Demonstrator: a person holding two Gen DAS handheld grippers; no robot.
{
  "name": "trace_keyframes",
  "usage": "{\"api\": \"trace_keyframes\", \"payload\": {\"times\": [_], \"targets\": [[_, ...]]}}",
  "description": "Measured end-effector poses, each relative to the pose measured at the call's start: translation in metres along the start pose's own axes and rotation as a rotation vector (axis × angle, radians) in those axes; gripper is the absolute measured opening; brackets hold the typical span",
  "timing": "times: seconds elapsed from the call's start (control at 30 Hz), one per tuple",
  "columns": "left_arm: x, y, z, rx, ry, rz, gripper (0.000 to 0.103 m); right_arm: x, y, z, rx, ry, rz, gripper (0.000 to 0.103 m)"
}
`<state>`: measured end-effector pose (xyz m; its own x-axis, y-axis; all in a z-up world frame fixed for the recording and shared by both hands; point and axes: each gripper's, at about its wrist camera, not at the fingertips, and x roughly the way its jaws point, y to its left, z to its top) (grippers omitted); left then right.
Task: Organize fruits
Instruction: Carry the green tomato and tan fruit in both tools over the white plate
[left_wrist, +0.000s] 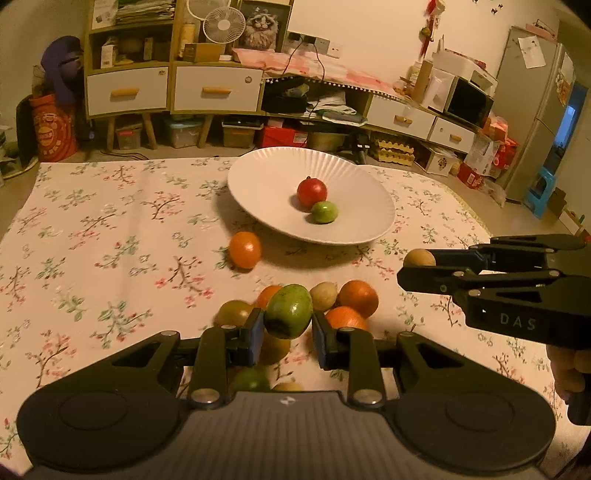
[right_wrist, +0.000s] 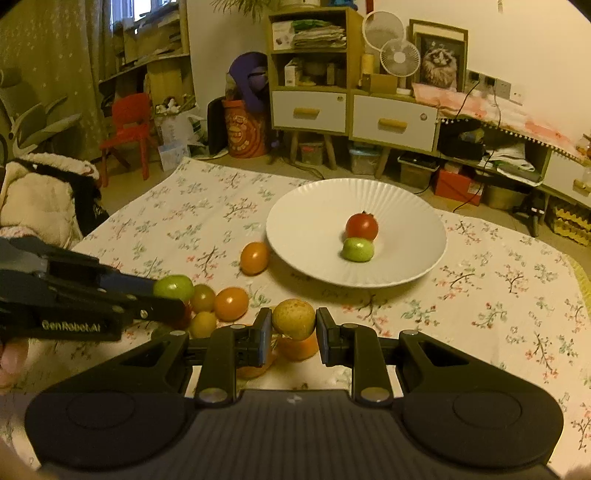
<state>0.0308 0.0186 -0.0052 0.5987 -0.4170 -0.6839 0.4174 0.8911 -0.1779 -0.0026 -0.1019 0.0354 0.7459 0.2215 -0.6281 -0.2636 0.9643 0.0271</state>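
Left gripper (left_wrist: 288, 326), nearest the left wrist camera, is clamped on a green fruit (left_wrist: 289, 311) held clear above the floral tablecloth (left_wrist: 110, 221), over a cluster of loose orange and yellowish fruits (left_wrist: 357, 297). Beyond it, left to right: a lone orange (left_wrist: 244, 249) lies on the cloth just beside the white plate (left_wrist: 258, 173), which holds a red fruit (left_wrist: 312, 192) touching a small green fruit (left_wrist: 324, 212). At the right, the right gripper (right_wrist: 294, 330) is closed on a tan round fruit (right_wrist: 294, 319), also lifted off the cloth
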Motion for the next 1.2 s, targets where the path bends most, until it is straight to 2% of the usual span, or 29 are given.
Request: {"api": "trace_keyframes", "payload": {"times": [0.2, 0.53, 0.73, 1.03, 1.2], "targets": [[0.009, -0.010, 0.010, -0.002, -0.005, -0.009, 0.027, 0.006, -0.008, 0.008, -0.016, -0.005, 0.001, 0.023], [0.018, -0.008, 0.018, -0.009, -0.021, 0.037, 0.027, 0.019, -0.023, 0.023, -0.029, -0.013, 0.023, 0.023], [0.022, -0.011, 0.033, 0.008, -0.052, 0.033, 0.027, 0.027, -0.031, 0.032, -0.044, -0.024, 0.021, 0.023], [0.063, -0.020, 0.054, 0.050, -0.026, 0.036, 0.027, 0.054, -0.050, 0.043, -0.015, 0.000, 0.007, 0.023], [0.082, -0.017, 0.064, 0.077, -0.020, 0.071, 0.027, 0.073, -0.063, 0.047, -0.003, 0.024, -0.009, 0.023]]}}
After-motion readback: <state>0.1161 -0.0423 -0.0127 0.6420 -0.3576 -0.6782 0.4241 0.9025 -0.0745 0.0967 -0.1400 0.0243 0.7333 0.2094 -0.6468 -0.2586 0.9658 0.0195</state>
